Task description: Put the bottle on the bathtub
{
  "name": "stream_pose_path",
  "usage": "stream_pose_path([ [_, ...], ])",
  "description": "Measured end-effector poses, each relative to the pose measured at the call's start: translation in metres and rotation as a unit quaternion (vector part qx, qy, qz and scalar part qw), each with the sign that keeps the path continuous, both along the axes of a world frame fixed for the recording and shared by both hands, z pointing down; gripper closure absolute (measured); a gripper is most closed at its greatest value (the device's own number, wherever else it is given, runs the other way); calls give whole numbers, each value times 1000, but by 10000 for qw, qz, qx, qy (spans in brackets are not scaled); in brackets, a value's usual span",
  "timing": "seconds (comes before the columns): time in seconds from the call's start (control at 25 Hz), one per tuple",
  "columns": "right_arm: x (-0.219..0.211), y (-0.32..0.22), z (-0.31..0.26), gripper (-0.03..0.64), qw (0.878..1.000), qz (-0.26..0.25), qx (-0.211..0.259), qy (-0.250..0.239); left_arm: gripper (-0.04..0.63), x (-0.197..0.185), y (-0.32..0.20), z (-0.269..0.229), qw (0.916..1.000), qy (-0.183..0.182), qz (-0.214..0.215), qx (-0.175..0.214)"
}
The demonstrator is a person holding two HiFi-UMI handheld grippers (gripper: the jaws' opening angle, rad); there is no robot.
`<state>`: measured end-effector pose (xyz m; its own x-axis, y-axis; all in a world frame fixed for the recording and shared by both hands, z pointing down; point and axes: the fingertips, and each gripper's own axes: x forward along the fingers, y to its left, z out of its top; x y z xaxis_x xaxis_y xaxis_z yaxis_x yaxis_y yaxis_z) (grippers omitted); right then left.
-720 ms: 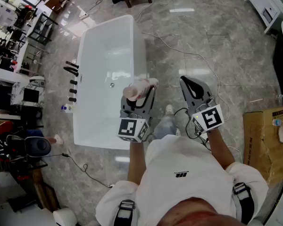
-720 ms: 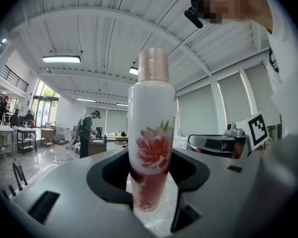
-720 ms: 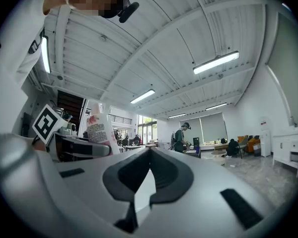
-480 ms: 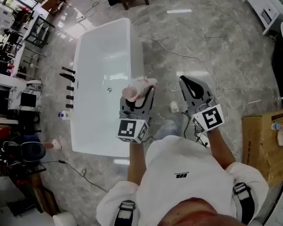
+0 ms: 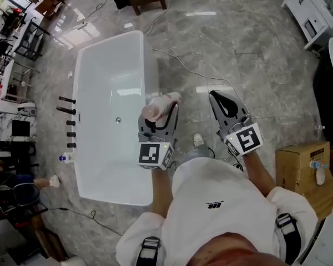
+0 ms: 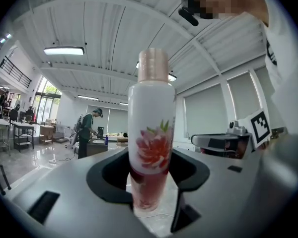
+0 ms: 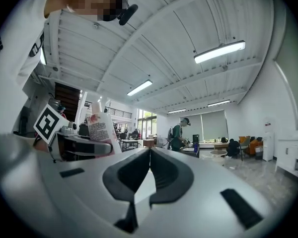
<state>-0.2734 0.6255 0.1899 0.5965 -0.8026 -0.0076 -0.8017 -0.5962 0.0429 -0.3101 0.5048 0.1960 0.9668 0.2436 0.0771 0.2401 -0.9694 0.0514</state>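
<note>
The bathtub (image 5: 108,60) is glossy, the floor (image 5: 255,49) polished stone, the bottle (image 6: 151,128) smooth and shiny, the cardboard box (image 5: 295,168) matt.

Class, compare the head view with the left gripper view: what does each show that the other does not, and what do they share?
Only the head view: the white bathtub, the grey marble floor and a cardboard box at the right. Only the left gripper view: the red flower print on the bottle, the ceiling lights and a person in green standing far back. Both: the bottle clamped in the left gripper, and the right gripper with its marker cube beside it.
</note>
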Motion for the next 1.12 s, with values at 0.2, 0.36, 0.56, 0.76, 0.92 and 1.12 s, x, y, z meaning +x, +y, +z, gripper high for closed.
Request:
stream_pose_path([
  [0.2,67,-27,6,621,9999,-27,-47,-87,371,67,-25,9,9999,-110,15,4],
  [0.36,112,-44,15,621,9999,6,-98,-122,371,113,-39,13,9999,-102,79,27],
  [0.56,145,-60,21,621,9997,22,-134,-215,371,152,-57,16,9998,-135,84,89],
  [0.76,192,-70,23,621,9995,47,-184,-253,371,200,-68,18,9997,-192,125,79],
  [0.92,238,-91,25,621,9997,-39,-120,-232,371,242,-84,17,9996,-168,145,155],
  [1.12,314,-121,26,623,9995,-153,-82,-266,371,314,-105,16,9995,-192,138,194],
])
